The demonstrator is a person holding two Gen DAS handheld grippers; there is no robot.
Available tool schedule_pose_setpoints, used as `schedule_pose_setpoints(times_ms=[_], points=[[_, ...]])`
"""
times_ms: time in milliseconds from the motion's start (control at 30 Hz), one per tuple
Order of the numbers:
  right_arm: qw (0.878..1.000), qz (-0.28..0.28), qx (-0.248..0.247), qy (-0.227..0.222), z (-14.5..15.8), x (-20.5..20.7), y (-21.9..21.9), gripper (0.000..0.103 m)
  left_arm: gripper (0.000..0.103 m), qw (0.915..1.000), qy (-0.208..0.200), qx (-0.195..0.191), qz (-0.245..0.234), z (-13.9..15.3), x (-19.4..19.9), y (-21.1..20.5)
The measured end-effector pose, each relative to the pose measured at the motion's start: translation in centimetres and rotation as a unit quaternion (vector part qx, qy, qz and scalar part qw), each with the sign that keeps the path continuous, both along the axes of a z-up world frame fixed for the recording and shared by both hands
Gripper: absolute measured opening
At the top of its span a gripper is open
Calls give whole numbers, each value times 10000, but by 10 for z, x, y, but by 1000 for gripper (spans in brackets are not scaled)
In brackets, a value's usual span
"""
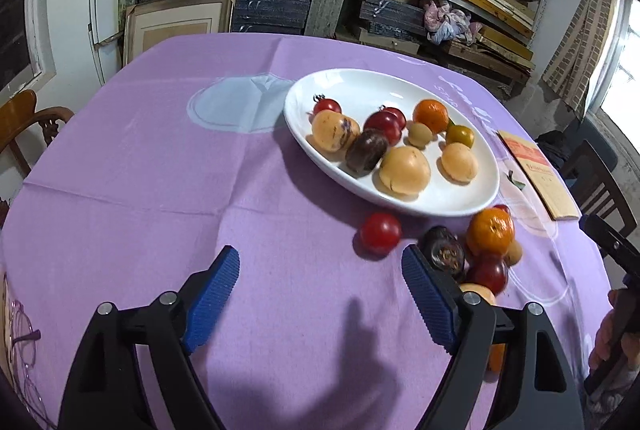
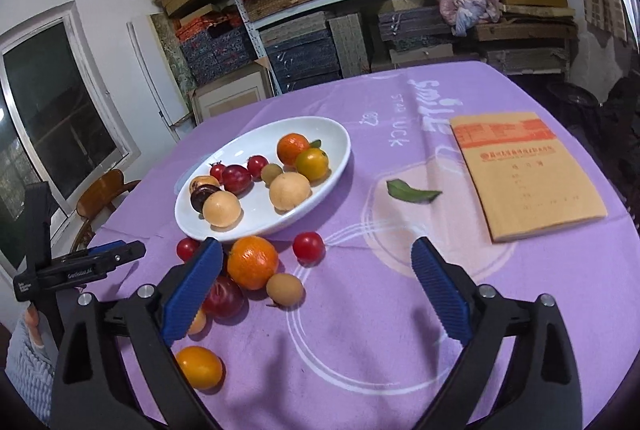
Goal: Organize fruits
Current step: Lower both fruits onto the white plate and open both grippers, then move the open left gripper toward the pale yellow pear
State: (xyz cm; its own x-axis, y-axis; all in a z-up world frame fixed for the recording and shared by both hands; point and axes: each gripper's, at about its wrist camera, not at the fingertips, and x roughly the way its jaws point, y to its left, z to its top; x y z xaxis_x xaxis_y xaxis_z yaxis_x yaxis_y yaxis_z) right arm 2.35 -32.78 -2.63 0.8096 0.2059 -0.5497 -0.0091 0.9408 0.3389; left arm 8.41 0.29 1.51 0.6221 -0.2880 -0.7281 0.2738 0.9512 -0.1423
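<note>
Right wrist view shows the white plate (image 2: 340,138) already holding most of the fruit, oranges, small red tomatoes and pale round ones bunched toward its middle. Just in front of the plate, loose on the purple cloth (image 2: 360,330), lie an orange (image 2: 253,262), two red tomatoes, a dark plum (image 2: 224,296) and a small tan fruit, presumably waiting to be moved in. The right gripper (image 2: 316,290) hangs over that cluster, tilted down, jaws wide with nothing between them. The left gripper (image 1: 320,294) sits near the plate's front edge, also gaping and empty.
</note>
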Motion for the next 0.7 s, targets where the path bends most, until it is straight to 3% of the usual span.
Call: schedule_pose_setpoints(times_ms=[167,333,533,700], points=[[9984,-192,515,116,-7,1,-22,95,84,9975,-460,434,-312,1,-35,-29],[9980,-242,584,98,-7,-2,-26,95,84,9913,-765,754,-763,0,-53,-64],[9983,-196,529,145,-5,1,-22,96,84,9890,-570,951,-981,-17,-47,-87],[9983,-196,530,151,-6,1,-22,96,86,9904,-392,806,-1052,-24,-42,-89]])
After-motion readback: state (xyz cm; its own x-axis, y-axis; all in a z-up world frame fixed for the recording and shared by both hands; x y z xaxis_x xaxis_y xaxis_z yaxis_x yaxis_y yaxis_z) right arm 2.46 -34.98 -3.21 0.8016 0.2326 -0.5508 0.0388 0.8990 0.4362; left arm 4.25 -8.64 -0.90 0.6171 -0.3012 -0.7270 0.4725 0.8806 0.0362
